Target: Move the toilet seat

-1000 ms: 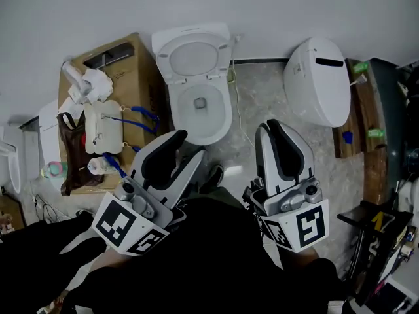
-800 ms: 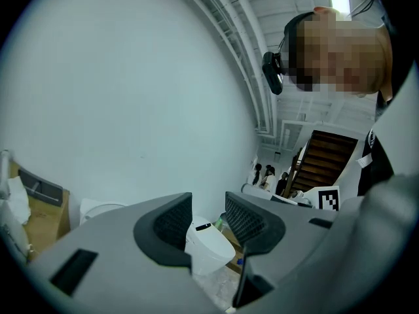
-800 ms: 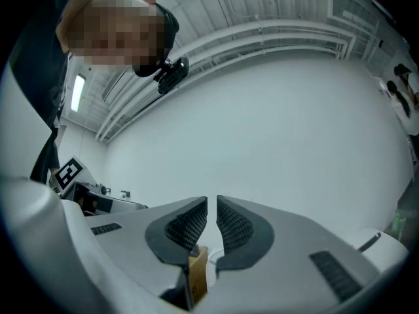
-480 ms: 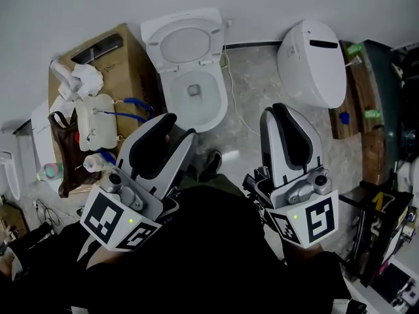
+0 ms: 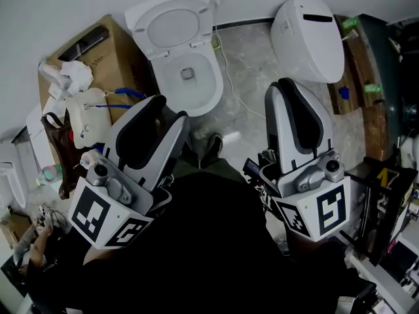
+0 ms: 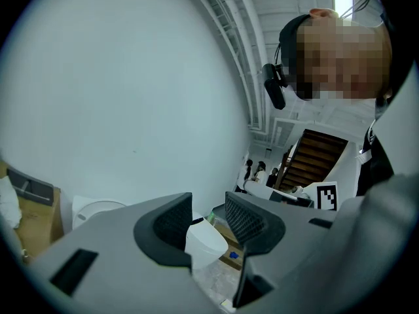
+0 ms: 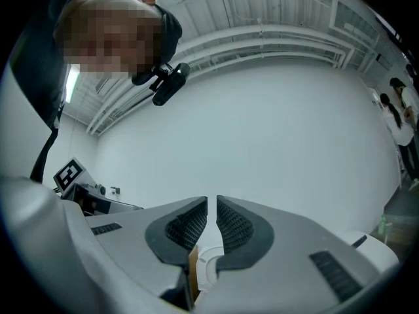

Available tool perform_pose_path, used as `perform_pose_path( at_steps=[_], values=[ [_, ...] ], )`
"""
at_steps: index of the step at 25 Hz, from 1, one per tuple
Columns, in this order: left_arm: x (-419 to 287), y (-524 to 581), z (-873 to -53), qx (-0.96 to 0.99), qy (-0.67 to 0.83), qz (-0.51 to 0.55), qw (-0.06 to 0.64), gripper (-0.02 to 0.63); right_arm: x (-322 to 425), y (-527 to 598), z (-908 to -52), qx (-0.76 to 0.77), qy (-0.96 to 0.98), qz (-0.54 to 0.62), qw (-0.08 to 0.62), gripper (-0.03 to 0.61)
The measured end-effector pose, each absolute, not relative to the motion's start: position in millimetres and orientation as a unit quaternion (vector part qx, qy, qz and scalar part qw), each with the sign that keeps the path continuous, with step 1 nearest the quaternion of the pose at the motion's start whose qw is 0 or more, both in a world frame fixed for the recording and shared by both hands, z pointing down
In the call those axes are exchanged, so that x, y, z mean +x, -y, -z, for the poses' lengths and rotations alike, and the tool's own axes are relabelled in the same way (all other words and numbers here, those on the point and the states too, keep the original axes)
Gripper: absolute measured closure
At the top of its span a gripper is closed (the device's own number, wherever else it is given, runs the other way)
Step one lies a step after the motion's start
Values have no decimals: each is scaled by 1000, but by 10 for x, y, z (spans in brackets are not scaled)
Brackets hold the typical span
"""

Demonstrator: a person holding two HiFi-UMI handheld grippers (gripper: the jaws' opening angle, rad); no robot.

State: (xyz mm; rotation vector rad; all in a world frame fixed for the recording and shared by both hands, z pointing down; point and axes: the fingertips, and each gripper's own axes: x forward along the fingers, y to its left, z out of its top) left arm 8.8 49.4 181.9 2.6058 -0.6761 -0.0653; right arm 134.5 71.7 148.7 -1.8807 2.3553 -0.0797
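Seat [image 5: 139,28] stands raised behind the bowl [image 5: 214,90]. Left gripper [image 5: 167,115] is spread and right gripper [image 5: 288,87] nearly closed, both empty, short of the bowl. A nudged seat could slam down.

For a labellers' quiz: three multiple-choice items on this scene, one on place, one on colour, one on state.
1. In the head view, the cardboard box stands: A left of the open toilet; B right of it; C on it.
2. The open toilet is: A black; B white; C green.
3. The left gripper has its jaws: A shut on the seat; B shut on a bag; C apart, empty.
A: box sits at the toilet's left. B: white all over. C: clear gap between them.
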Motion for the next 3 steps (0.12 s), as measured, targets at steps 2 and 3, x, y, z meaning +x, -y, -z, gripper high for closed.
perform_pose_path(
  at_steps=[2,3],
  values=[
    [108,-508,-1809,944,240,23,224,448,1355,-732,-1477,-625,-778,26,63,512],
    [117,-514,-1804,945,238,23,224,447,1359,-740,-1472,-626,-777,26,62,512]
  ],
)
